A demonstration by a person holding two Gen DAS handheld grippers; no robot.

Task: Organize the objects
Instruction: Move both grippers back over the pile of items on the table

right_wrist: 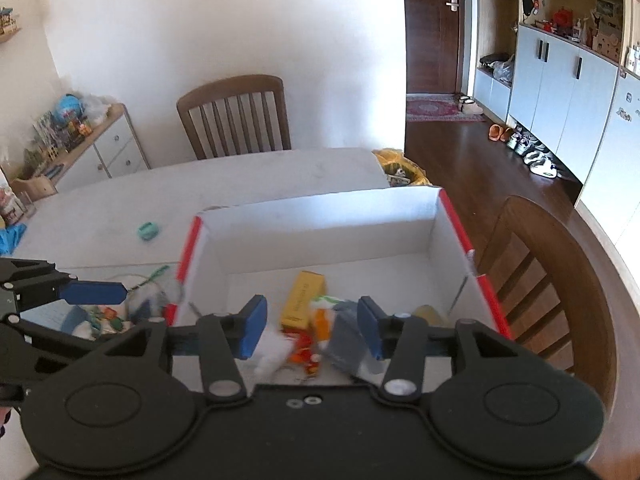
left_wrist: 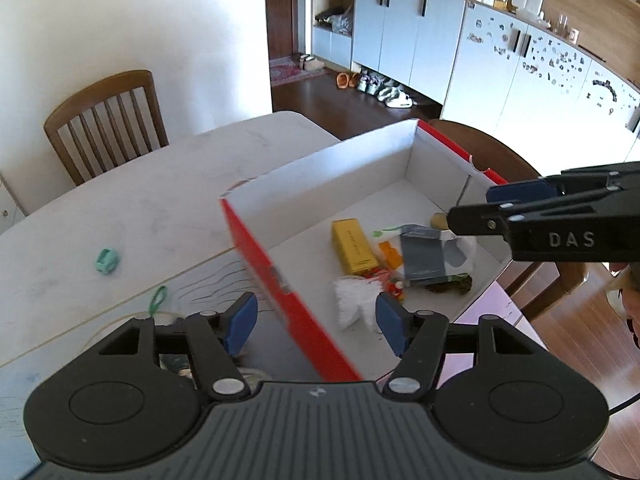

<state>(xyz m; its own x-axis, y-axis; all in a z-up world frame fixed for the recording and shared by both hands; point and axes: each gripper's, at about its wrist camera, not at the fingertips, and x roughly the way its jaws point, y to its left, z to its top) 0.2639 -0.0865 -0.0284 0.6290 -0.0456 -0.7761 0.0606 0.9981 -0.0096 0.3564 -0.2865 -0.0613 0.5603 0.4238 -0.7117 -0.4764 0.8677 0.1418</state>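
A red cardboard box with a white inside (left_wrist: 360, 176) (right_wrist: 320, 220) stands at the table's near right. In it lie a yellow carton (left_wrist: 354, 246) (right_wrist: 304, 300), a grey packet (left_wrist: 426, 258) (right_wrist: 344, 340), a white fluffy thing (left_wrist: 354, 300) (right_wrist: 272, 354) and small orange pieces (left_wrist: 390, 254). My left gripper (left_wrist: 316, 322) is open and empty, straddling the box's red near-left wall. My right gripper (right_wrist: 310, 330) is open and empty above the box contents; it also shows in the left wrist view (left_wrist: 520, 208). A small teal object (left_wrist: 107, 261) (right_wrist: 148, 231) lies on the table.
A green loop (left_wrist: 157, 300) and small clutter (right_wrist: 108, 316) lie left of the box. Wooden chairs stand at the far side (right_wrist: 236, 116) and at the right (right_wrist: 552, 280). A sideboard with toys (right_wrist: 80, 140) is at the left. Cabinets (left_wrist: 420, 36) line the right wall.
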